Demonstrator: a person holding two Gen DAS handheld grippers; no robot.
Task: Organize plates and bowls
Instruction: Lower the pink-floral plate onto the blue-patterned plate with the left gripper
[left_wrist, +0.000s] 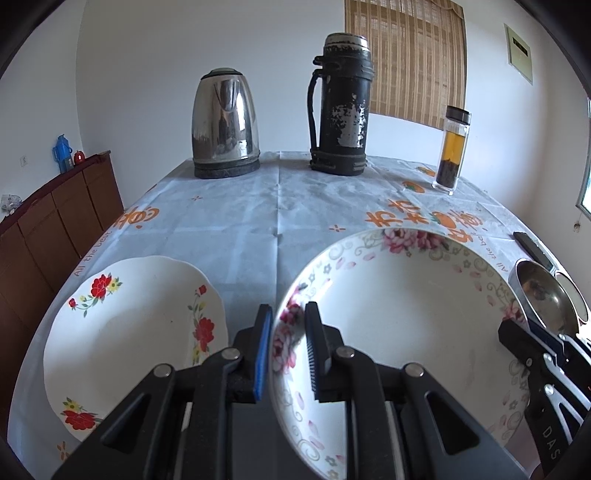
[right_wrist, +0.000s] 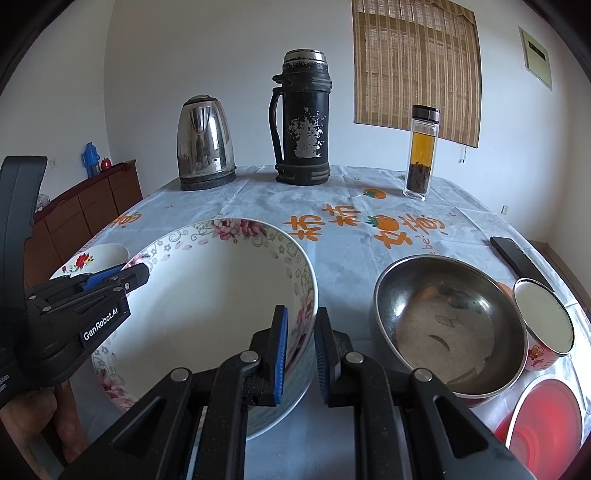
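On the surface with the printed cloth, both tools are clamping the same big floral bowl by its rim: the left tool is pinching the left edge and the right tool is pinching the right edge, each with one pad inside and one outside the wall. The red-flower plate is sitting just to the left of the bowl, the steel bowl just to its right, with a small cup touching or nearly touching the steel one and a red lid or dish peeking in at the corner. What's worrying me: thin-rim pinches on glazed ceramic are slippery, so if one hand is lifting faster than the other, the bowl could be tilting and sliding out of a pad, then cracking against the plate or clanging into the steel bowl. Swinging it wide could also be knocking the cup. The kettle, the flask and the tea bottle are standing well back, so probably safe. Readable stuff: the left tool is saying "GenRobot.AI" on its body, the right tool is showing "DAS" in the left view, and the cloth is carrying orange Chinese characters plus "All the best".
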